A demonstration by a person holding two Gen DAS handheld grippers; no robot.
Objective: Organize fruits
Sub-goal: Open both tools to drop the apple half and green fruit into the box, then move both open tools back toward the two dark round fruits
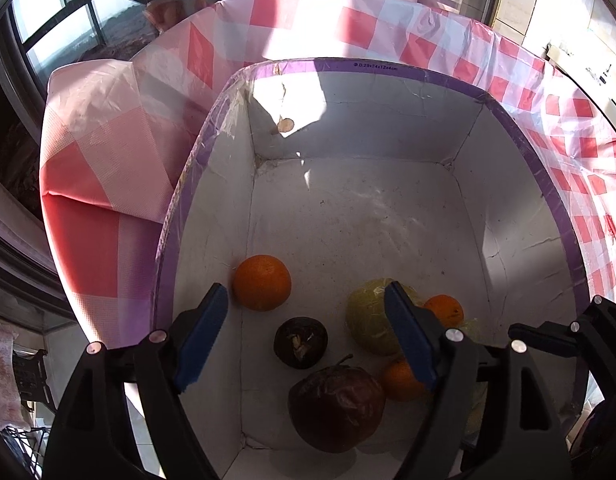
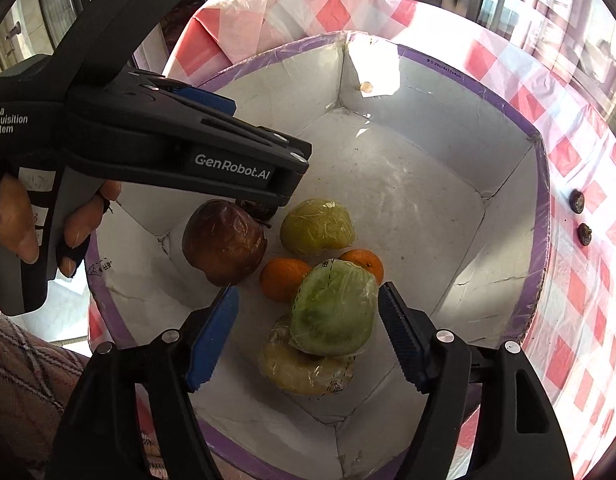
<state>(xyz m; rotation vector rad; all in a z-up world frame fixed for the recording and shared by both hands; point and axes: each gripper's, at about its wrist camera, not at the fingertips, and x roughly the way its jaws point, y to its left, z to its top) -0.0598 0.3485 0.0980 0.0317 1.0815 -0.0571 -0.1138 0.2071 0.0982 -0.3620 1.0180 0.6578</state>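
Observation:
A white box with a purple rim (image 1: 388,70) (image 2: 542,208) holds the fruit. In the left wrist view it holds an orange (image 1: 261,282), a small dark round fruit (image 1: 300,342), a dark red wrinkled apple (image 1: 336,408), a wrapped yellow-green fruit (image 1: 368,322) and two small oranges (image 1: 444,309). My left gripper (image 1: 305,336) is open and empty above them. In the right wrist view my right gripper (image 2: 308,334) is open, its fingers either side of a wrapped green fruit (image 2: 334,314) that lies on a wrapped yellow one (image 2: 303,372). The left gripper's body (image 2: 179,148) hangs over the red apple (image 2: 223,242).
The box stands on a table with a pink and white checked cloth (image 1: 107,184) (image 2: 580,280). Two small dark fruits (image 2: 576,202) lie on the cloth outside the box at the right. Windows stand beyond the table.

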